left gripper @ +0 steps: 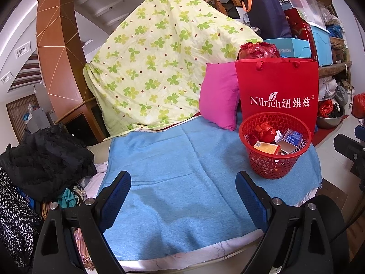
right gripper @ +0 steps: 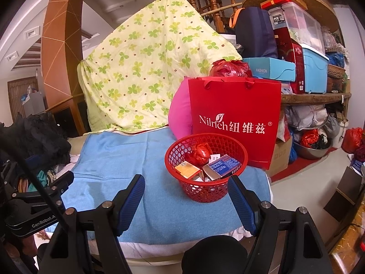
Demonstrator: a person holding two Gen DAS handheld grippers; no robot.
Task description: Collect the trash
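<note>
A red mesh basket (left gripper: pixel 275 159) (right gripper: pixel 206 188) stands on a blue towel (left gripper: pixel 171 178) (right gripper: pixel 127 159). It holds a crumpled red wrapper (right gripper: pixel 200 151), an orange box (right gripper: pixel 187 170) and a blue-white box (right gripper: pixel 224 165). My left gripper (left gripper: pixel 183 183) is open and empty above the towel, left of the basket. My right gripper (right gripper: pixel 186 188) is open and empty, with the basket just beyond and between its fingertips. The left gripper's body shows at the left of the right wrist view (right gripper: pixel 34 205).
A red Nilrich paper bag (left gripper: pixel 277 96) (right gripper: pixel 235 118) and a pink pillow (left gripper: pixel 219 98) stand behind the basket. A clover-print quilt (left gripper: pixel 159 64) rises at the back. Dark clothes (left gripper: pixel 43 159) lie left. Stacked boxes (right gripper: pixel 296 57) fill the shelves on the right.
</note>
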